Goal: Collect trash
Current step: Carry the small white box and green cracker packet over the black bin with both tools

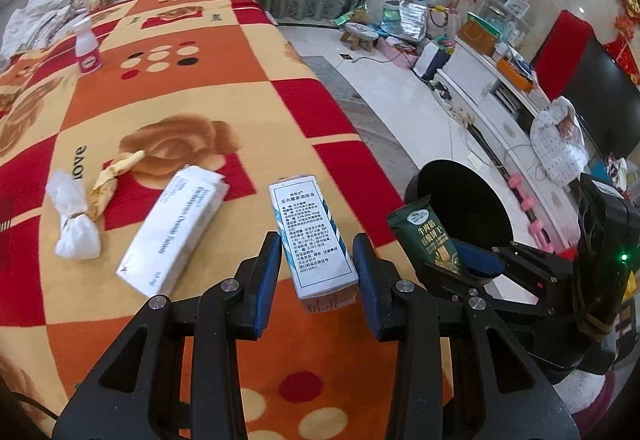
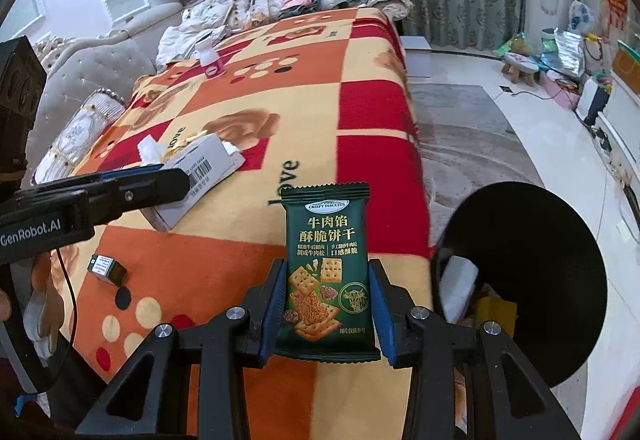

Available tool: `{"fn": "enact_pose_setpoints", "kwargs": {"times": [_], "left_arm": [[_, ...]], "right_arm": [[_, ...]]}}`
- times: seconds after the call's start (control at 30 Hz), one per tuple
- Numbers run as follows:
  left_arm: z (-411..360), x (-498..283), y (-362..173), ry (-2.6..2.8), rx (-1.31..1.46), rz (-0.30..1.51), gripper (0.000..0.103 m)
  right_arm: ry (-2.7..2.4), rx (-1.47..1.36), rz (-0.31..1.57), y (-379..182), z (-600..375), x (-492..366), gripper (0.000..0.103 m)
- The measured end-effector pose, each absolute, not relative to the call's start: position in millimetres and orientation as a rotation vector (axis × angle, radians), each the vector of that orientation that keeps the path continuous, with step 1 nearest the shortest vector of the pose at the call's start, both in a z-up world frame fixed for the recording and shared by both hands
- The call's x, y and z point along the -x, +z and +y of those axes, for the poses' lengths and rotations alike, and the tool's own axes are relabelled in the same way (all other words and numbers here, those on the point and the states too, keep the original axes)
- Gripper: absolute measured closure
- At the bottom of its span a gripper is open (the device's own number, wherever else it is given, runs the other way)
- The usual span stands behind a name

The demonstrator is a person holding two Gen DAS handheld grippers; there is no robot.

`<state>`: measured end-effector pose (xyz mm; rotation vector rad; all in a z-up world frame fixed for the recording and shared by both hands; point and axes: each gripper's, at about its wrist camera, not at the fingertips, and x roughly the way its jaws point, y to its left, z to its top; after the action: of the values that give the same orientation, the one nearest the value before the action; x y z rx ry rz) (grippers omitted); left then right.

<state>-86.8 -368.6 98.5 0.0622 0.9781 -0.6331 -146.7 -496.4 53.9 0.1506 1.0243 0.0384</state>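
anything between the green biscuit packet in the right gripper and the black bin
Nothing visible. The green foil biscuit packet, clamped in the right gripper, has open air to the round black bin beside the bed edge.

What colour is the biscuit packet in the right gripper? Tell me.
Dark green, with gold and white lettering; the biscuit packet shows best in the right wrist view.
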Motion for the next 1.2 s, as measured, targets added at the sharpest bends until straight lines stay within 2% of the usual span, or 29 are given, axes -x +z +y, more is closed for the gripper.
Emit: {"fn": "enact_pose_setpoints", "kwargs": {"times": [1.2], "left_arm": [[-495.6, 105.4, 79.5, -0.821, -0.160, 1.050, 0.072]], "right_arm": [[-0.182, -0.264, 1.033, 47.6, -613.2, 182.2, 0.065]]}}
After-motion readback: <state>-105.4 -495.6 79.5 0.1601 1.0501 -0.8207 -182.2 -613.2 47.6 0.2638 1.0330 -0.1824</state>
